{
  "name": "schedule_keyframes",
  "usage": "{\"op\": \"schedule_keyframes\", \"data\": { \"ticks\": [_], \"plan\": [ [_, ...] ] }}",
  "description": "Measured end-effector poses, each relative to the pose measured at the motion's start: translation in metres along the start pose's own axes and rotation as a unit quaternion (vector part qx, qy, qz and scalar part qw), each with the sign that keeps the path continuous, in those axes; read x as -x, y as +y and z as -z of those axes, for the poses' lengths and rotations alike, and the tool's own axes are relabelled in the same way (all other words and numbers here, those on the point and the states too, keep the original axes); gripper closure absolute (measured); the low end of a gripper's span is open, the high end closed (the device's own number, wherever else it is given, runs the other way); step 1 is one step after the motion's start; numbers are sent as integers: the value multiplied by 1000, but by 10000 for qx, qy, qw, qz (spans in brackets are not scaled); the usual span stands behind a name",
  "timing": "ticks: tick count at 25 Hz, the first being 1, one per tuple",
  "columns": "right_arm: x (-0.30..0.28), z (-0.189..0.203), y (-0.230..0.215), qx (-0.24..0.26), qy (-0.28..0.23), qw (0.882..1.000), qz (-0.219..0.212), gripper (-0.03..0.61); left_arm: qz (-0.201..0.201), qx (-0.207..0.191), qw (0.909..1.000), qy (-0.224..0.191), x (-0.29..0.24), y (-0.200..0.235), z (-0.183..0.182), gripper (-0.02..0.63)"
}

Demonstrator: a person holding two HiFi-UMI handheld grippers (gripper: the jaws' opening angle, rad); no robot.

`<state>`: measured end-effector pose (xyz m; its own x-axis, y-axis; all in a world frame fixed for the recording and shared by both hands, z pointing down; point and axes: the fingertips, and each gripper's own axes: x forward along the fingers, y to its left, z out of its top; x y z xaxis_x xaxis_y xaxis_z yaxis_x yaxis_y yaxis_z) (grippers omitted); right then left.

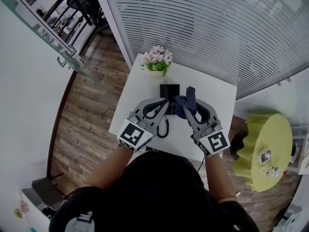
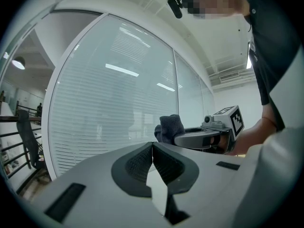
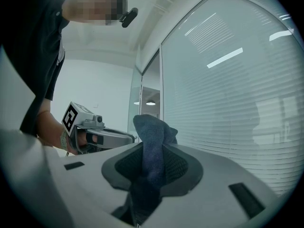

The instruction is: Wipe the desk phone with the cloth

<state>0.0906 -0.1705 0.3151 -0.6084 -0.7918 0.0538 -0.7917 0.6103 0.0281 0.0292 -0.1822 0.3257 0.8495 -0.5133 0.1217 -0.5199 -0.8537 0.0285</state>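
Cloth (image 3: 151,132): dark blue, bunched and clamped between the jaws of the right gripper (image 3: 153,165), with a tuft standing up past the tips; probably held so to leave a soft pad out front for rubbing.
Right gripper: clenched on the cloth, tips off the table and tilted upward toward the blinds (image 3: 228,94) rather than down at the phone.
Left gripper (image 2: 152,152): jaws pressed together on nothing, pads meeting in a thin seam; likewise tilted upward, tips close beside the right one's.
Desk phone (image 1: 169,89): black, on the white table (image 1: 212,94), just beyond both sets of tips in the head view and partly covered by them; coiled cord (image 1: 163,128) looping back toward the person.
Step, as judged: cloth in hand, no wiping contact visible; next, likely a lowering of the tuft onto the phone, with the empty gripper free to steady it.
Edges: flower pot (image 1: 157,63) at the table's far edge, near the phone; far strokes best kept short of it.
Room: bare tabletop to the phone's right, less to its left; yellow round table (image 1: 268,146) well apart on the right.
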Motion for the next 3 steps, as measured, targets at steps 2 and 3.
{"op": "schedule_keyframes", "data": {
  "ticks": [2,3],
  "plan": [
    [-1,0,1,-12,-15,10000,-16,466,-15,-3,10000,14,1,1,0,603],
    [-2,0,1,-16,-23,10000,-27,466,-25,-4,10000,23,1,2,0,603]
  ]
}}
